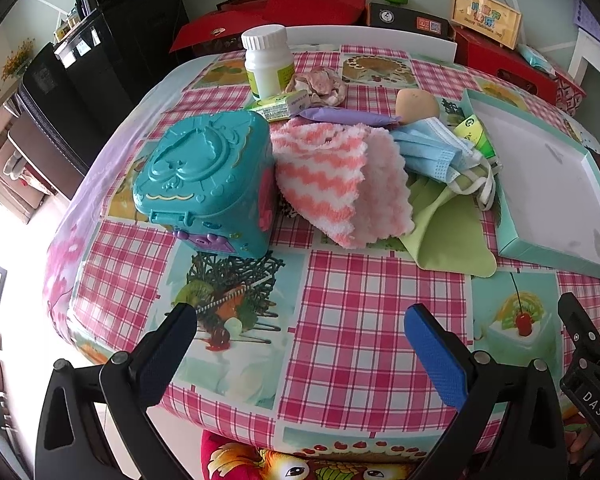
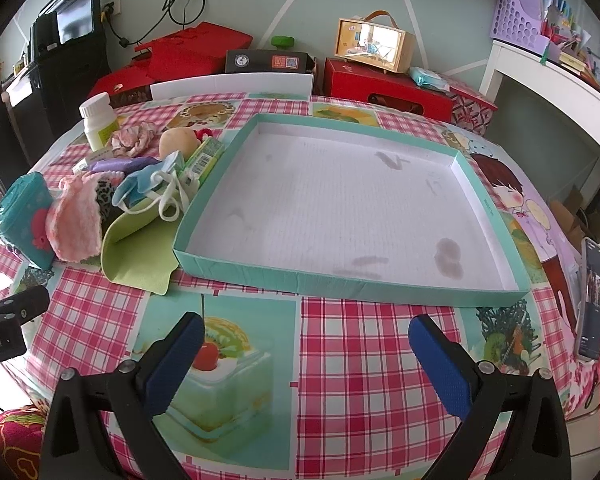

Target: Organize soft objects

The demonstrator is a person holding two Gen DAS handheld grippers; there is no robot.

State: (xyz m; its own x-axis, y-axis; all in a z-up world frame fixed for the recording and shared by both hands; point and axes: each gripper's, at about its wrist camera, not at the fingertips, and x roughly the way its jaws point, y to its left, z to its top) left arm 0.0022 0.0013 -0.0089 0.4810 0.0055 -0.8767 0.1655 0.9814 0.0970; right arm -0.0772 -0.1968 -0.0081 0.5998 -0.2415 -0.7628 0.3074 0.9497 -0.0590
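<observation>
both grippers hang over the near part of the surface [image 2: 360, 360], which wears a pink checked cloth with cake pictures. the left gripper [image 1: 300, 326] has its jaws spread wide with nothing between them, and the right gripper [image 2: 306, 334] the same, only bare cloth under it. the soft things lie heaped in the middle, to the left of a shallow teal tray [image 2: 236, 268] with a stained white floor and nothing in it. in the heap, a pink and white zigzag cloth [image 1: 332, 176] leans against a teal plastic toy case [image 1: 204, 176]; just right of it, blue face masks [image 1: 432, 152] lie on a folded light green cloth [image 1: 452, 236] whose edge touches the tray's left wall. farther off stand a white pill bottle [image 1: 268, 60], a pink scrunchie [image 1: 320, 86] beside it, a purple packet [image 1: 340, 116] and a beige sponge-like ball [image 1: 416, 104]. at the right edge of the surface a phone [image 2: 592, 300] stands upright
</observation>
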